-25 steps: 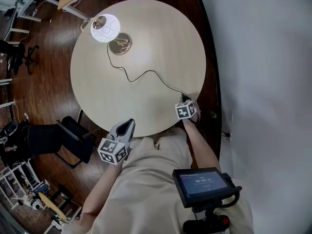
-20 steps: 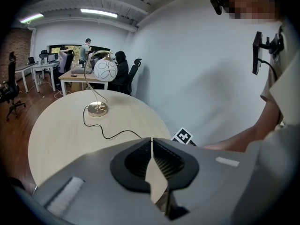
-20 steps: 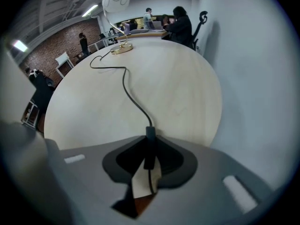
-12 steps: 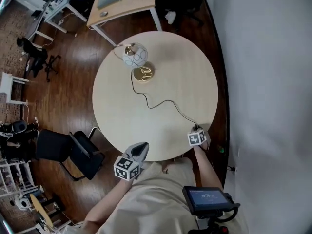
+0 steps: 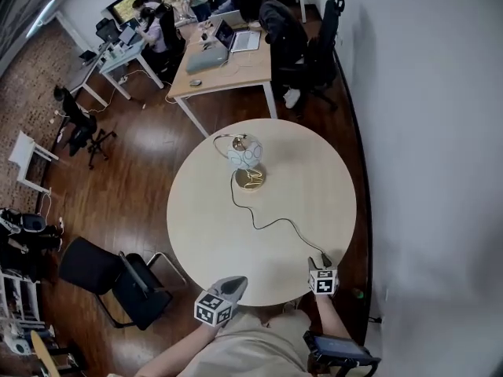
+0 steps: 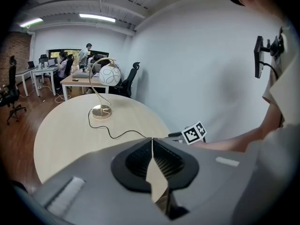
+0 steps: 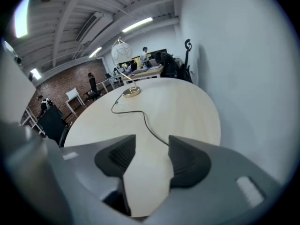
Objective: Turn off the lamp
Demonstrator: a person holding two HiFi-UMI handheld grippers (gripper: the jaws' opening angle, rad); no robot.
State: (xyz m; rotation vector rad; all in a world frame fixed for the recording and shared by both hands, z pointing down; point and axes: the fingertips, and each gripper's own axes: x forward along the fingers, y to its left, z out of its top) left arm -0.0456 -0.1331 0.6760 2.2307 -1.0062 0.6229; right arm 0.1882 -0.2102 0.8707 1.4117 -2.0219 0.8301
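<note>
Both hands sit at the near edge of the round surface (image 5: pixel 204 234), each gripper angled forward and down over the rim. The left gripper (image 5: pixel 233 283) is at the near-left edge with its marker cube toward the person; in the left gripper view its jaws are pressed together at the tips with nothing between them (image 6: pixel 151 142). The right gripper (image 5: pixel 323 264) is at the near-right edge, on a bare forearm (image 5: pixel 328 320) that reaches out from the body. Its jaws (image 7: pixel 152 146) have just been opening and now stand wide apart, released. Only bare surface shows in the gap, and the cord (image 5: pixel 275 222) runs up to the tip of the right-hand jaw without being pinched. The lamp (image 5: pixel 246 163) stands on the far side of the surface, well apart from both grippers. It has a round brass base, a curved stem and a white globe — the globe looks dull, with no glow on the wood around it. The black cord snakes from the base across the surface to the near-right edge, just beside the right gripper. A black chair (image 5: pixel 118 277) stands on the floor to the left of the surface, and a desk (image 5: pixel 228 61) with laptops and seated people lies beyond it.
</note>
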